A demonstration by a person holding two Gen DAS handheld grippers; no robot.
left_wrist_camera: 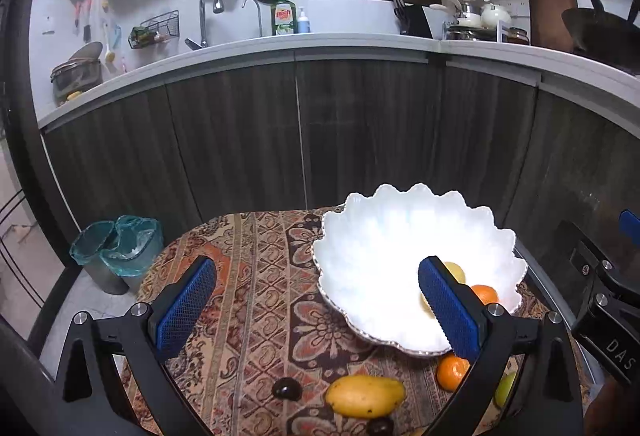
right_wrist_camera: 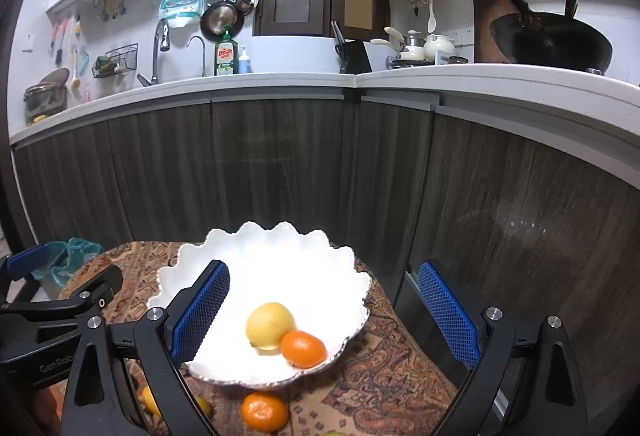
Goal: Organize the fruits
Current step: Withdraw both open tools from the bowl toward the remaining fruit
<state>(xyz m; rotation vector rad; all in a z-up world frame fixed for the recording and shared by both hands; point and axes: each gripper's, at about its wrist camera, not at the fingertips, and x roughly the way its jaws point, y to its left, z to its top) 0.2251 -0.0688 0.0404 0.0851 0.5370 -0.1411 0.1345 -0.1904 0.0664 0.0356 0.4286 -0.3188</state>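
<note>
Left gripper (left_wrist_camera: 316,310) jaws wide apart, empty; right gripper (right_wrist_camera: 324,314) likewise. Mango (left_wrist_camera: 365,396) at lower centre on patterned cloth (left_wrist_camera: 248,276), long axis horizontal, just below scalloped white bowl (left_wrist_camera: 360,236). Bowl holds yellow fruit (right_wrist_camera: 270,324) touching orange (right_wrist_camera: 303,348); bare cloth at left.

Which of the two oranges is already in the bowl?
The orange touching the yellow fruit inside the white bowl; the other orange lies on the cloth.

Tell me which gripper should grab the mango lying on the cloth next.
Left, probably. The mango lies just below the open left gripper, in front of the bowl. The right gripper, also open, hangs over the bowl, and its view shows no mango.
</note>
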